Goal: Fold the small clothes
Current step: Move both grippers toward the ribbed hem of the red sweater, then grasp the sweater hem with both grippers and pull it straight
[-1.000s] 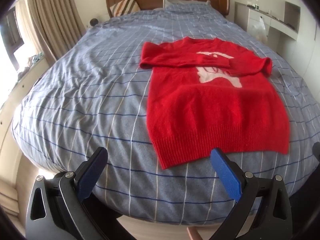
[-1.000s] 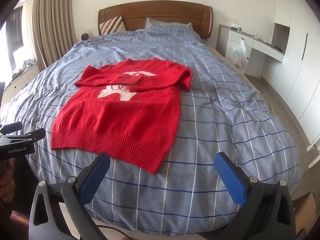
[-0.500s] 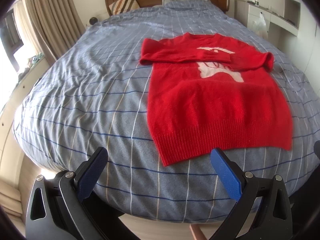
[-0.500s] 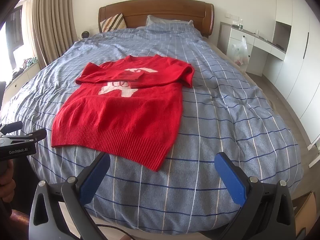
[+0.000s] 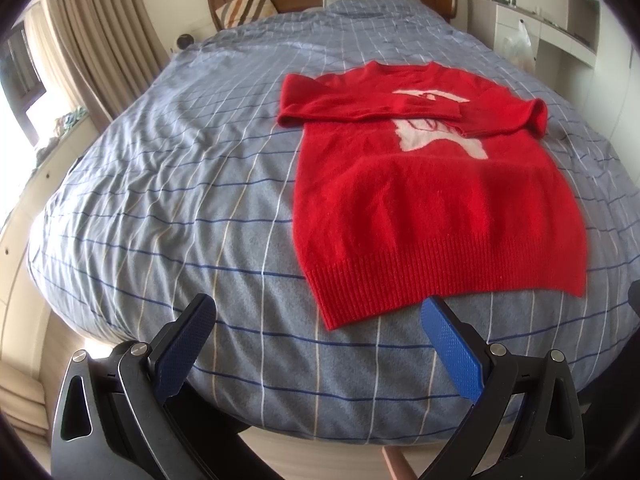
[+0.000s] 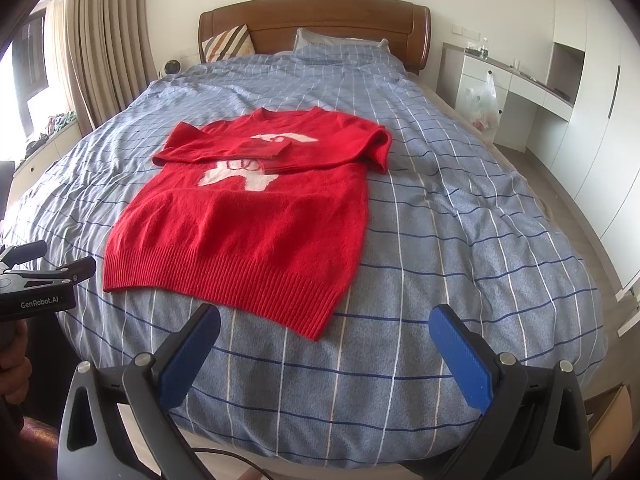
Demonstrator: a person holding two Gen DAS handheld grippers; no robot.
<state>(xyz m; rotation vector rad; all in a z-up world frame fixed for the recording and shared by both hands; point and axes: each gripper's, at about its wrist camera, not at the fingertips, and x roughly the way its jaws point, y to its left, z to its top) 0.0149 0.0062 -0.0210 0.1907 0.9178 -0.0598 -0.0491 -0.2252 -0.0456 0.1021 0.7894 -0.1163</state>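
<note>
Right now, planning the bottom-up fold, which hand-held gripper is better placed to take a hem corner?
Left, marginally. The left hand-held gripper hangs open just short of the red sweater, its hem corner between its fingers; the right hand-held gripper is similarly open.

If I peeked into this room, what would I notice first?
A bright red sweater lies flat on the blue checked bed, its sleeves folded across the chest over a white picture. Near the foot of the bed, the left gripper and right gripper are both open with blue pads, touching nothing. Behind is a wooden headboard with a striped pillow.
</note>
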